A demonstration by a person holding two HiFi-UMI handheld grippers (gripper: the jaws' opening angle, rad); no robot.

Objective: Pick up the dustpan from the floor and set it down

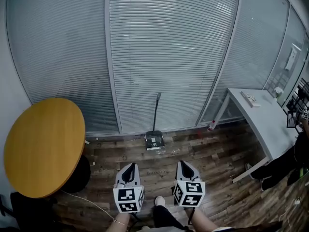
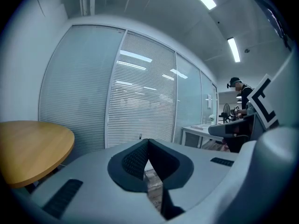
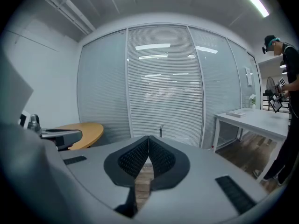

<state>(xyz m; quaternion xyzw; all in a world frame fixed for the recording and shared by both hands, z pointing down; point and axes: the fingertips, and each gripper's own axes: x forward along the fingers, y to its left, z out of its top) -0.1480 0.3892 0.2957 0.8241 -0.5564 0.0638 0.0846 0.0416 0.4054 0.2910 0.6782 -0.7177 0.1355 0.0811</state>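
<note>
Left gripper [image 1: 129, 168] & right gripper [image 1: 185, 165] I hold w/ jaws closed, nothing inside, short of the dustpan [image 1: 154, 140]. It sits on wood floor [image 1: 207, 153], handle up, glass wall [image 1: 169, 57] just behind it.

We hold one gripper in each hand, side by side, low in front of us. Our left gripper [image 1: 129, 167] has its jaws pressed together, with nothing between them. Our right gripper [image 1: 183, 164] looks the same. Both point ahead and tip a little down. Our left forearm [image 1: 118, 223] and right forearm [image 1: 203, 222] are bare.
</note>
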